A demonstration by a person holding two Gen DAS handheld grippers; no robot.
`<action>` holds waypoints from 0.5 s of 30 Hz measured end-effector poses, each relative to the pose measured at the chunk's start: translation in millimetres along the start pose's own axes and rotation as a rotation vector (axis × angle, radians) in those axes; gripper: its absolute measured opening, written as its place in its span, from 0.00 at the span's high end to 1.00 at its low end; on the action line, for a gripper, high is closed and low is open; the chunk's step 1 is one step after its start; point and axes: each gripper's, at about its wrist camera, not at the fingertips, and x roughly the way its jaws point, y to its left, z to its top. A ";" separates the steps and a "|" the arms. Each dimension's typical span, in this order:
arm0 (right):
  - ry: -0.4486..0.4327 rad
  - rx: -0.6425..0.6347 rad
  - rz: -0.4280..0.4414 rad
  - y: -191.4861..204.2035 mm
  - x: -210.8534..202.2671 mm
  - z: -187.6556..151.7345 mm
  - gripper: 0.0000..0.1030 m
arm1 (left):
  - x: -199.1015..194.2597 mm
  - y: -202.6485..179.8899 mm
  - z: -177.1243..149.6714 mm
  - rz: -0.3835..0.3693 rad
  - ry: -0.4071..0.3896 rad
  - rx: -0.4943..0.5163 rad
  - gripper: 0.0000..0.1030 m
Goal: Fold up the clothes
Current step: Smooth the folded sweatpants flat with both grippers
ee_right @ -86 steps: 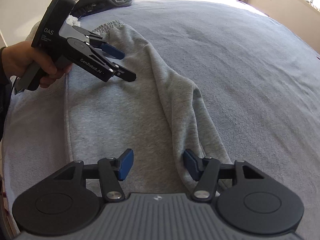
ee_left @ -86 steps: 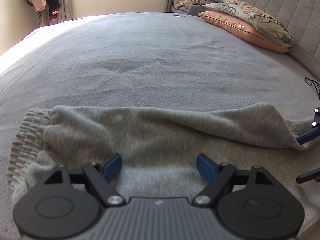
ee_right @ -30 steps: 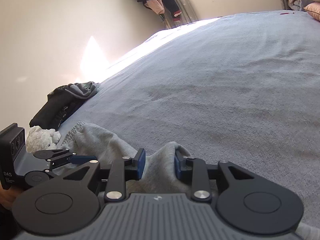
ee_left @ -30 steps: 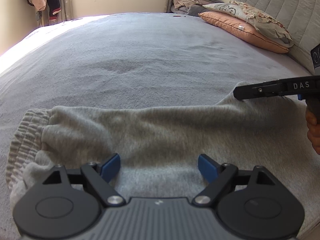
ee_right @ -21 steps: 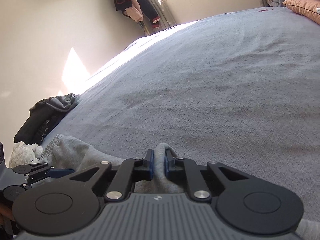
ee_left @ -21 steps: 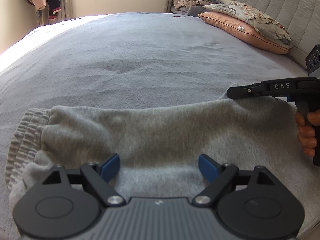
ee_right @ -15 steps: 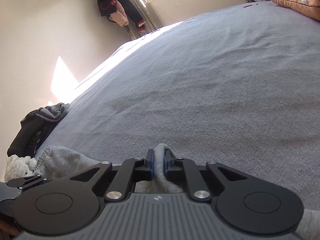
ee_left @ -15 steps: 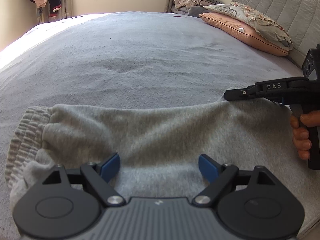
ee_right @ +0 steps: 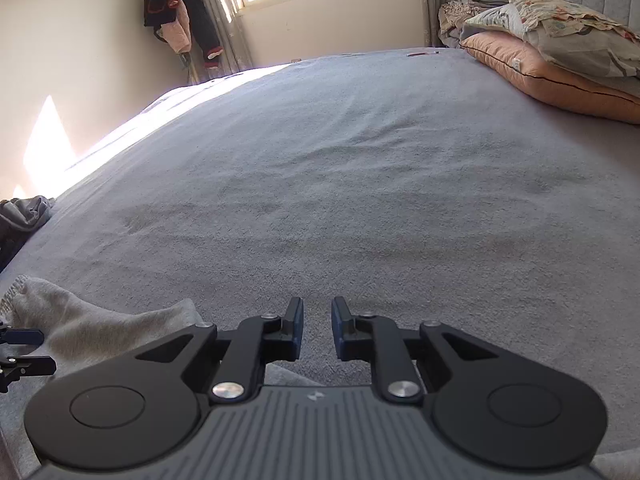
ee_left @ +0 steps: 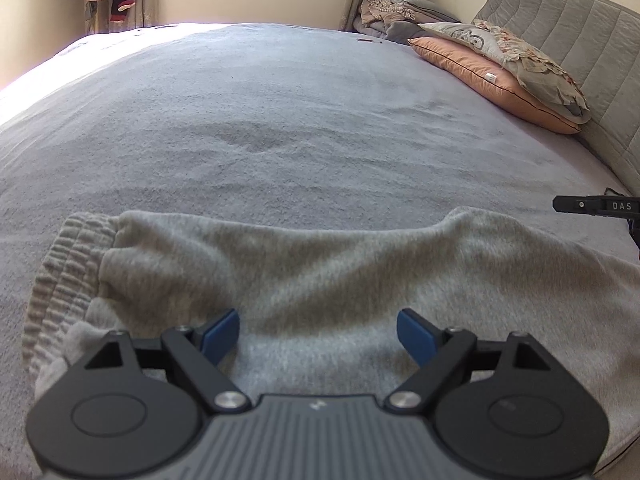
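The grey pants (ee_left: 320,280) lie spread flat across the near edge of the bed (ee_left: 300,128), waistband at nine o'clock; the left gripper (ee_left: 318,334) hangs over them at six o'clock, jaws wide, holding nothing; the right gripper (ee_right: 317,328), at three o'clock of the pants, has just been opening a little, a narrow gap, only bedcover between its pads; pillows (ee_left: 500,68) lie at two o'clock.

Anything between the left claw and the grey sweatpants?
Nothing visible. The left claw hangs open directly over the grey sweatpants, blue pads apart with only fabric below. The right claw is off to the side, nothing between its pads.
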 end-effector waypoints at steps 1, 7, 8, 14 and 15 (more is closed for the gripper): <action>-0.001 0.002 0.021 -6.3 -10.9 -2.5 0.83 | -2.5 -1.7 0.7 -0.021 -0.018 0.004 0.15; 0.198 -0.070 0.044 -19.9 0.4 -34.9 0.70 | 9.2 -0.5 -3.8 0.025 0.025 0.015 0.13; 0.187 -0.054 0.042 -25.0 -1.3 -37.7 0.72 | 10.2 4.5 -4.5 0.016 0.027 -0.003 0.13; 0.183 -0.270 -0.401 -68.7 -31.9 -52.6 0.48 | 9.7 1.9 -4.4 0.022 0.034 0.027 0.13; 0.160 -0.168 -0.407 -92.4 -44.7 -54.7 0.41 | 9.5 1.1 -4.4 0.024 0.034 0.032 0.13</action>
